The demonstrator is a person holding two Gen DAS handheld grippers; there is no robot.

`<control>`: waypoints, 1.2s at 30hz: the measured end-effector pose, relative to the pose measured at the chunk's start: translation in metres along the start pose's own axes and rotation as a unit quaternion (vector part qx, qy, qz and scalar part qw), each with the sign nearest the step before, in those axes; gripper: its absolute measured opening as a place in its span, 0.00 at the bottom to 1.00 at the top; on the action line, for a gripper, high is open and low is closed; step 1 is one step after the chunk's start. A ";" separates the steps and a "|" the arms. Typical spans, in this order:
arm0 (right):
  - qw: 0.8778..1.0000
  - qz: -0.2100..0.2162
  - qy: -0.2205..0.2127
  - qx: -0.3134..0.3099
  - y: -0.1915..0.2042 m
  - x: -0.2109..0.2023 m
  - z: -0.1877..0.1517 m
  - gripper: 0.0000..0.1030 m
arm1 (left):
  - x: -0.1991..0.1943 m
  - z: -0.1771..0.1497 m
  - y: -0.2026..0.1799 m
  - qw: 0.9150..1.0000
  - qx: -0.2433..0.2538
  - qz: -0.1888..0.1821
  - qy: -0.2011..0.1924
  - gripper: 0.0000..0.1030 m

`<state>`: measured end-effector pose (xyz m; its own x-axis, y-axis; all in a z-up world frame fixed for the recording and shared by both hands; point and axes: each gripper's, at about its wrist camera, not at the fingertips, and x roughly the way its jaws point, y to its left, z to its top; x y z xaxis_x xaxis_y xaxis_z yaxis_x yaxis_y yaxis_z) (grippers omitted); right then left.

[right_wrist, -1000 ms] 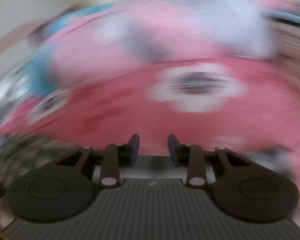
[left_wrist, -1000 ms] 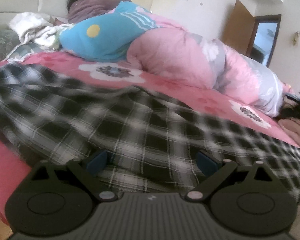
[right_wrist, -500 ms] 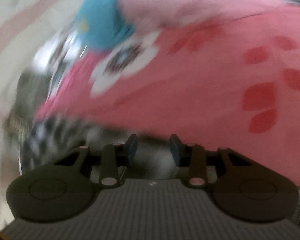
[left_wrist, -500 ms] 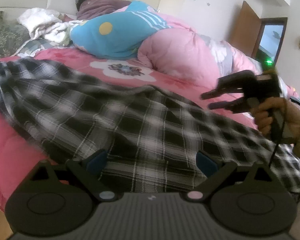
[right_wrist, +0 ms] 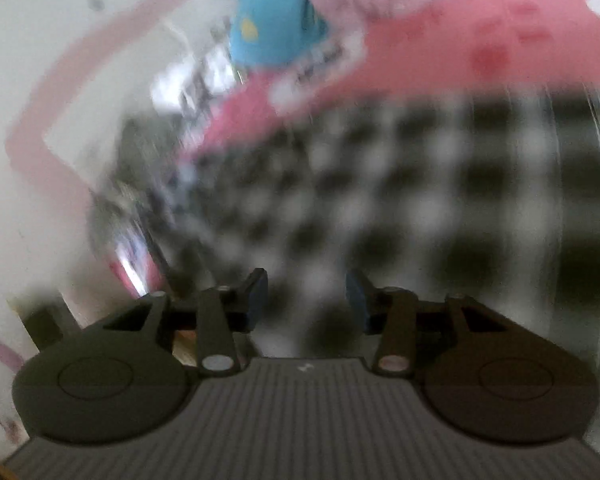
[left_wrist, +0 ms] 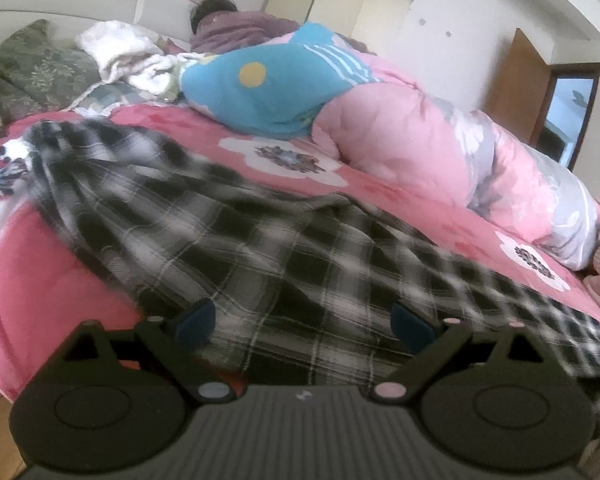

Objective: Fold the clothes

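Note:
A black-and-white plaid garment (left_wrist: 284,248) lies spread and rumpled across the pink flowered bedspread (left_wrist: 428,208). My left gripper (left_wrist: 304,322) is open, its blue-padded fingers wide apart low over the garment's near edge, holding nothing. In the blurred right wrist view the plaid garment (right_wrist: 400,184) fills the middle. My right gripper (right_wrist: 306,294) is open over it with a moderate gap and nothing between the pads.
A pink and grey quilt (left_wrist: 440,136) and a blue cushion (left_wrist: 268,92) are heaped at the far side of the bed. A person in purple (left_wrist: 236,26) lies behind them. White clothes (left_wrist: 120,52) and a dark floral pillow (left_wrist: 40,68) sit at left. A wooden door (left_wrist: 520,80) stands at right.
The left view has shifted left, and the right gripper with its hand has left that view. The right gripper has swung from the pink bedspread to over the plaid garment.

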<state>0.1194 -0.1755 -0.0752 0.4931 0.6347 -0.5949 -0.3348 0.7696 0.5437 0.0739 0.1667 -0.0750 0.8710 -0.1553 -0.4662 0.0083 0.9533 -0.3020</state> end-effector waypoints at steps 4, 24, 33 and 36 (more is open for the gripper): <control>0.996 -0.043 -0.044 -0.063 0.027 -0.032 -0.042 0.42 | -0.006 -0.003 0.006 1.000 -0.009 0.001 -0.009 0.92; 0.973 -0.053 -0.090 -0.205 0.086 -0.005 -0.045 0.45 | -0.034 0.057 0.098 0.970 -0.182 0.102 -0.123 0.93; 0.976 -0.018 -0.113 -0.187 0.095 0.035 0.010 0.55 | 0.022 0.094 0.173 0.955 -0.231 0.158 -0.102 0.92; 0.975 -0.016 -0.118 -0.187 0.101 0.061 0.030 0.57 | 0.031 0.089 0.189 0.948 -0.271 0.139 -0.094 0.83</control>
<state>0.1402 -0.0610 -0.0390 0.6639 0.6108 -0.4314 -0.5638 0.7878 0.2478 0.1464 0.3652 -0.0728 0.8748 0.1805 -0.4497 -0.4444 0.6689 -0.5959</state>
